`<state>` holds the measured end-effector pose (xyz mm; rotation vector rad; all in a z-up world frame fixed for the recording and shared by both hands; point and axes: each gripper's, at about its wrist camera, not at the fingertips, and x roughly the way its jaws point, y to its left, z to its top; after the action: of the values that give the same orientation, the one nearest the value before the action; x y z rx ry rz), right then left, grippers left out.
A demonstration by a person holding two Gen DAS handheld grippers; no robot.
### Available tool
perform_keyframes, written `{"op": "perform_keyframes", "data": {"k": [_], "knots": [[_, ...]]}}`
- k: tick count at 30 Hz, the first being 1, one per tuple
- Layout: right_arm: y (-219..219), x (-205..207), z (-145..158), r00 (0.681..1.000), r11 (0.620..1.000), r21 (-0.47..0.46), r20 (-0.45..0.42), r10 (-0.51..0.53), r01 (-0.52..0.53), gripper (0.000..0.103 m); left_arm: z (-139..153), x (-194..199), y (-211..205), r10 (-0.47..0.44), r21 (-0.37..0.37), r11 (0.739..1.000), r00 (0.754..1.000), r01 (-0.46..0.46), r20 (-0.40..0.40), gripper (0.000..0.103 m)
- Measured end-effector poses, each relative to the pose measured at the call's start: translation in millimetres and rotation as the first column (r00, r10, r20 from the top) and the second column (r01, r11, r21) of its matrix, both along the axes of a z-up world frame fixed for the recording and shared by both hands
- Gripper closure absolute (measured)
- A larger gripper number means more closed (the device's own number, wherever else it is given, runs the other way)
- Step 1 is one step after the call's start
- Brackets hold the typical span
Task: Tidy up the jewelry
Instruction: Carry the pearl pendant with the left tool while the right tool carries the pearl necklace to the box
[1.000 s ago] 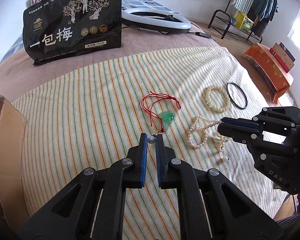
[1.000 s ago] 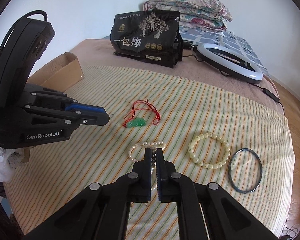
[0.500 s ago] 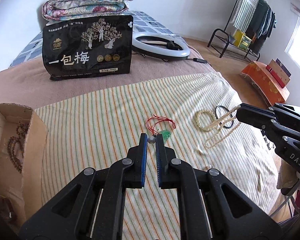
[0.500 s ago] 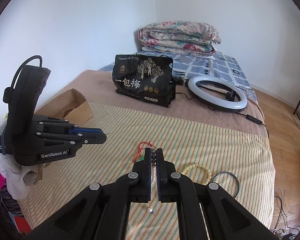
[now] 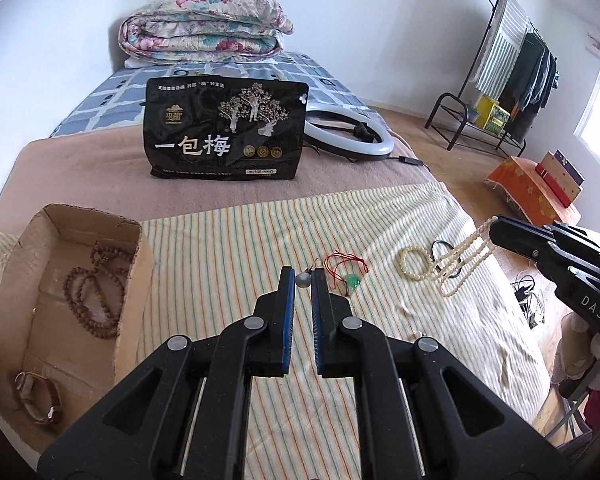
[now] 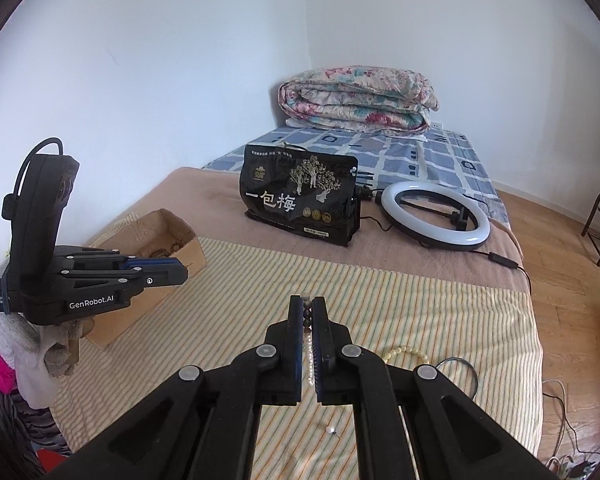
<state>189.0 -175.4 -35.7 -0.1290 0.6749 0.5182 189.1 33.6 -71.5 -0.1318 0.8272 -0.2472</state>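
Necklace — "DAS" right claw

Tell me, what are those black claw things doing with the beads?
A person is sorting jewelry on a bed. The right gripper holds a white pearl necklace up over the striped cloth. The left gripper pinches a small grey bead earring. A cardboard box nearby already holds brown beads.
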Motion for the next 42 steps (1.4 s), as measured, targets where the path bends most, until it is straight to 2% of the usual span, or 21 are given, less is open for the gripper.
{"op": "perform_keyframes", "data": {"k": [7,19,30,34,42], "knots": [[32,-8,17,0.999,0.999,0.036,0.034,0.036,-0.037,0.102,14,-17,36,0.054,0.003,0.999,0.998,-0.054,0.031,0.097],[106,-15,24,0.989,0.985,0.089,0.046,0.142,-0.145,0.102,20,-37,118,0.189,0.007,0.982,0.981,-0.189,0.036,0.097],[175,-18,12,0.97,0.963,0.121,0.03,0.239,-0.241,0.102,10,-41,187,0.289,0.041,0.956,0.957,-0.29,0.028,0.097],[191,-18,19,0.964,0.953,0.148,0.05,0.261,-0.266,0.102,3,-41,204,0.314,0.042,0.948,0.949,-0.314,0.015,0.097],[220,-10,36,0.953,0.938,0.166,0.082,0.293,-0.303,0.102,-8,-40,218,0.316,0.055,0.947,0.949,-0.315,-0.005,0.097]]}}
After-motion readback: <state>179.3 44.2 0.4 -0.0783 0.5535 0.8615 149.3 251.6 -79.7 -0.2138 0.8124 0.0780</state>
